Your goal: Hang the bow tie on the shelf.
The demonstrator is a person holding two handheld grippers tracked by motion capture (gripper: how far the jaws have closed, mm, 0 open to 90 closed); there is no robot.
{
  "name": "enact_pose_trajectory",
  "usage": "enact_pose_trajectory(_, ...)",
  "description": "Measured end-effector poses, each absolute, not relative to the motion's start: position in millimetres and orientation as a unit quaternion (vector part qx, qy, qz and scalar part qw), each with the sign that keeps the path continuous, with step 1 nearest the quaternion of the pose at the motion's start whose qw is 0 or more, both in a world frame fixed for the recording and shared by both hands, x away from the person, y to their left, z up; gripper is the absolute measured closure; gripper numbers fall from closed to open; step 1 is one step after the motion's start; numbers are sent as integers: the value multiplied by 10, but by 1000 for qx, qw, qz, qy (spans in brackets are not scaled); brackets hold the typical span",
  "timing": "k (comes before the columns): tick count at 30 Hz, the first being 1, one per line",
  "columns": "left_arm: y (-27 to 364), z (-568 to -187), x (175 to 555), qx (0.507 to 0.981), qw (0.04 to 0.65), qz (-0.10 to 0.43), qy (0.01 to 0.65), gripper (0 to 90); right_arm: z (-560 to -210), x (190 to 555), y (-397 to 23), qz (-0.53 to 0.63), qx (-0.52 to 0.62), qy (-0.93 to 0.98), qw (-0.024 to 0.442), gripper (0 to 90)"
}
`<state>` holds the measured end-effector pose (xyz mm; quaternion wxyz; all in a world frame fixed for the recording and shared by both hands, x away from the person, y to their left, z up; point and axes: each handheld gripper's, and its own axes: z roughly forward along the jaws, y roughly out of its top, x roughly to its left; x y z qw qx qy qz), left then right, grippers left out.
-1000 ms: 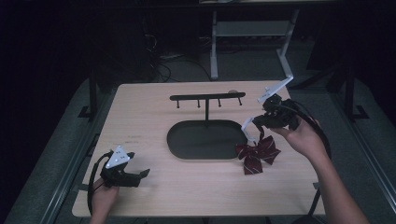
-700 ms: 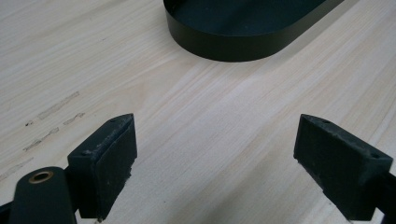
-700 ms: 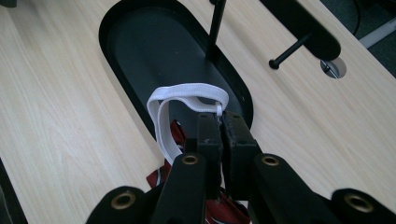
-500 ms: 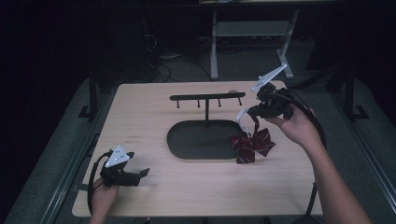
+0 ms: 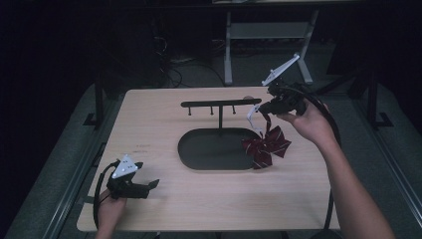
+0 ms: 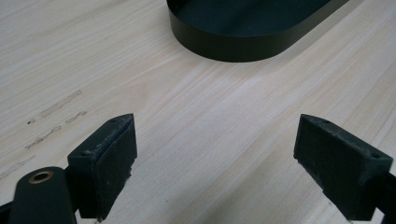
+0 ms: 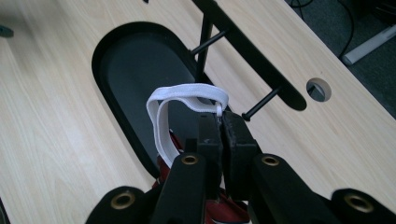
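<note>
A dark red plaid bow (image 5: pixel 266 147) with a white elastic strap (image 5: pixel 254 118) hangs over the right end of a black stand's oval base (image 5: pixel 199 149). My right gripper (image 5: pixel 264 109) is shut on the strap (image 7: pixel 187 107) and holds it lifted, just below the right end of the stand's horizontal bar (image 5: pixel 221 103). In the right gripper view the jaws (image 7: pixel 219 123) pinch the strap loop near a peg (image 7: pixel 261 105) of the bar (image 7: pixel 252 51). My left gripper (image 5: pixel 152 185) rests open near the table's front left corner, its jaws (image 6: pixel 215 154) wide apart over bare wood.
The stand's base wall (image 6: pixel 243 42) lies ahead of the left gripper. A round hole (image 7: pixel 319 88) in the tabletop sits behind the bar. A grey frame (image 5: pixel 268 35) stands on the floor beyond the wooden table (image 5: pixel 149 119).
My right gripper has risen and moved away toward the bar, lifting the bow off the table by its strap. The left gripper has stayed put.
</note>
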<state>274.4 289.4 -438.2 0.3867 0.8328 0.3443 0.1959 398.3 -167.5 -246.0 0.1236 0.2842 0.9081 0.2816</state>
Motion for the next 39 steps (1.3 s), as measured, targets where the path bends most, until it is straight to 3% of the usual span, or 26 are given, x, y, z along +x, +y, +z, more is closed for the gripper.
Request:
enact_pose_trajectory(16,2877,-4382,2732,835,387,195,340,132,-2377,4192,-1603,266,303,904,144,864)
enact_pose_trajectory(39,2870,-4384,2726,838,383,191,338,132,-2707,4512,-1665,230,346,901,122,861)
